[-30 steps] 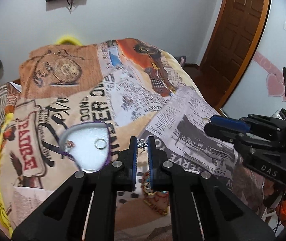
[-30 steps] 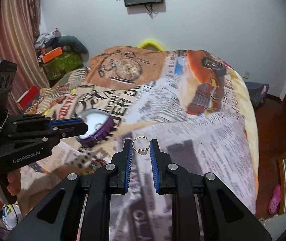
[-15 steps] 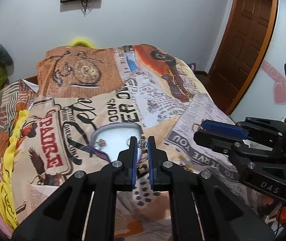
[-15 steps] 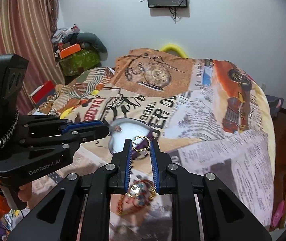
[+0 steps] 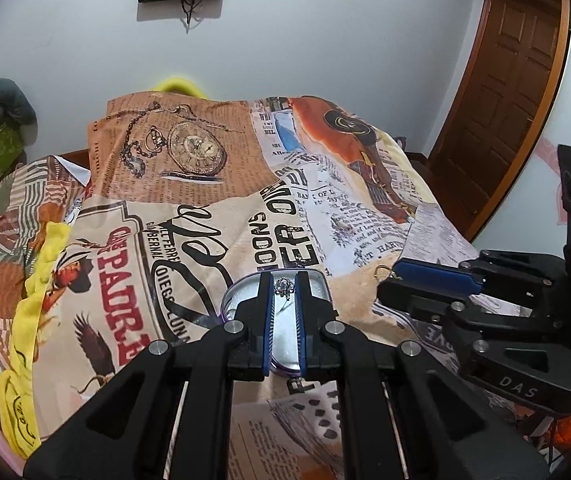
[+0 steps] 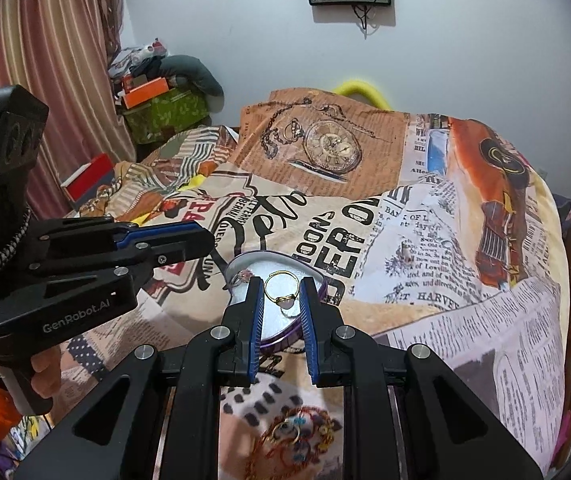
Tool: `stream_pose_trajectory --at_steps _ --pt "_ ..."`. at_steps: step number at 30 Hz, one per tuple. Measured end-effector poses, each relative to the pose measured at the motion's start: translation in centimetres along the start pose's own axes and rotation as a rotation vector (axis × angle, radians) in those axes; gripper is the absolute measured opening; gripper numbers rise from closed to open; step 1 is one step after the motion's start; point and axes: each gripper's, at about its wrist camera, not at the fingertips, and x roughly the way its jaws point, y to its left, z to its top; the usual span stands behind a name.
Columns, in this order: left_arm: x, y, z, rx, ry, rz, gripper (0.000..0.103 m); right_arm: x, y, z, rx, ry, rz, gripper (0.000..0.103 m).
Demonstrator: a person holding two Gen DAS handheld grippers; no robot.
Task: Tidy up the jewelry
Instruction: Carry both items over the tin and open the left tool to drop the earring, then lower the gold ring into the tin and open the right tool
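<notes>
Both grippers loaded. Left gripper (image 5: 284, 290) pinched nearly shut on small silver earring (image 5: 284, 287), center of left view, right over the heart-shaped tin (image 5: 319, 280). Right gripper (image 6: 282, 298) clamped on thin gold ring (image 6: 281, 289) by its sides, center of right view, also above the tin (image 6: 317, 280). Pink-stoned piece (image 6: 244, 276) already inside, upper-left of tin. Probably feather-light, hard, slick, springy wire — easy to flick out or bend, so light squeeze across the band. Tin rim low, shallow; soft rumpled bedspread (image 5: 189, 216) beneath, likely to tip. Tight room — two grippers side by side over one small opening. Beaded bracelets (image 6: 299, 436) at lower center, near.
</notes>
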Motion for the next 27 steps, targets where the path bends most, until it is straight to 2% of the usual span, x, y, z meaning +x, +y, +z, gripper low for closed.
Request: stream_pose_trajectory --at_steps 10,20,27 --pt "3.9 0.5 -0.6 0.006 0.079 -0.023 0.008 3.1 -0.5 0.7 -0.021 0.094 0.038 0.016" --pt "6.2 1.0 -1.7 0.002 0.151 -0.030 0.009 4.8 -0.9 0.8 -0.026 0.131 0.033 0.016" --pt "5.3 2.0 -1.9 0.004 0.125 0.026 0.027 6.1 -0.4 1.0 -0.043 0.161 0.039 0.016"
